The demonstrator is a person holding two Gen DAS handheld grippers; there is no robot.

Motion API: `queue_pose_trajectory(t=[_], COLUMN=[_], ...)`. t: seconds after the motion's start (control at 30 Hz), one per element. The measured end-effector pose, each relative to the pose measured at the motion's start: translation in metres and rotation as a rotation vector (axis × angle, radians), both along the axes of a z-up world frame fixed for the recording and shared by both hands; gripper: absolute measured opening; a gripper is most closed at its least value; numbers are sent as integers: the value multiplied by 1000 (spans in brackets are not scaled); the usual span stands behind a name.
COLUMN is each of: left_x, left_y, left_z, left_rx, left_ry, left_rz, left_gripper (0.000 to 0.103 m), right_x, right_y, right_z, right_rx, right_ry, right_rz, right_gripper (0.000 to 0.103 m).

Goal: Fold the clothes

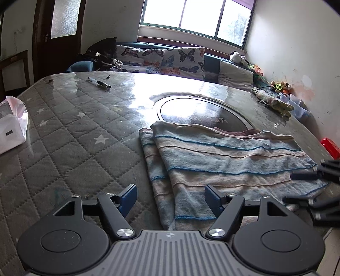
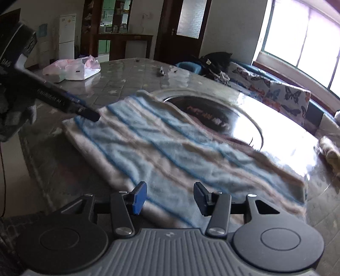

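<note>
Grey quilted cloth with white stars covers the bench (image 1: pixel 70 135) under a glossy clear sheet, which fills most of both views.

Nearest, at the bottom of the left wrist view, the left tool (image 1: pixel 170 199) is spread wide with nothing between its blue pads; its right finger hangs over the near left corner of the towel (image 1: pixel 223 161), its left finger over bare quilt. At the right edge of that frame the right tool shows as black parts at the towel's right end.

In the right wrist view the right tool (image 2: pixel 170 196) is likewise wide open and empty, poised over the towel's (image 2: pixel 170 148) near edge. The left tool (image 2: pixel 70 104) reaches in from the upper left, its black tip at the towel's far left corner; whether it touches is unclear.

The towel, striped pale blue and beige, lies folded in layers on the near half of the bench, its far edge overlapping a dark round inset (image 1: pixel 204 112).

Farther back, a pen (image 1: pixel 98 82) lies at upper left, a white plastic bag (image 1: pixel 11 125) at the left edge, and a rolled cloth (image 1: pixel 273 102) at the right. Beyond stands a sofa with butterfly cushions (image 1: pixel 170 61) under a bright window (image 1: pixel 197 17).
</note>
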State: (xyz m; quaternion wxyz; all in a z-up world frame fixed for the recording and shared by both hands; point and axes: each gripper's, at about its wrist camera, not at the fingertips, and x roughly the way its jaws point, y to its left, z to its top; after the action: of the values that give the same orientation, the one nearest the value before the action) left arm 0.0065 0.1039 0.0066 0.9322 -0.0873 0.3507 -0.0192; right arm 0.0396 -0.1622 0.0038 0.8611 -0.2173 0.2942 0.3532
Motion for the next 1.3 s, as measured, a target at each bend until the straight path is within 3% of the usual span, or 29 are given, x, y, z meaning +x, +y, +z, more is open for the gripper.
queue_pose_trajectory(t=[0.2,0.33,0.6,0.73,1.3], left_x=[-3,-5,-8,-7,-8], left_y=[1,1,2,4,4], left_z=[-2,-3,-1,-3,-4], left_rx=[-18,-29,-37,-41,-50], left_ry=[7,18,21,29,38], left_rz=[7,-1,-10,-7,-4], left_gripper=[73,73,73,73,73], right_x=[45,79,121,140,45], right_y=[12,26,42,45,19], right_z=[5,-3,-18,-23,-13], right_rx=[20,10,-29,-12,-29], right_ry=[-40,-13,-49,-2,-12], right_rz=[-91,-137,-244,-269,-151], right_gripper=[50,50,50,50,54])
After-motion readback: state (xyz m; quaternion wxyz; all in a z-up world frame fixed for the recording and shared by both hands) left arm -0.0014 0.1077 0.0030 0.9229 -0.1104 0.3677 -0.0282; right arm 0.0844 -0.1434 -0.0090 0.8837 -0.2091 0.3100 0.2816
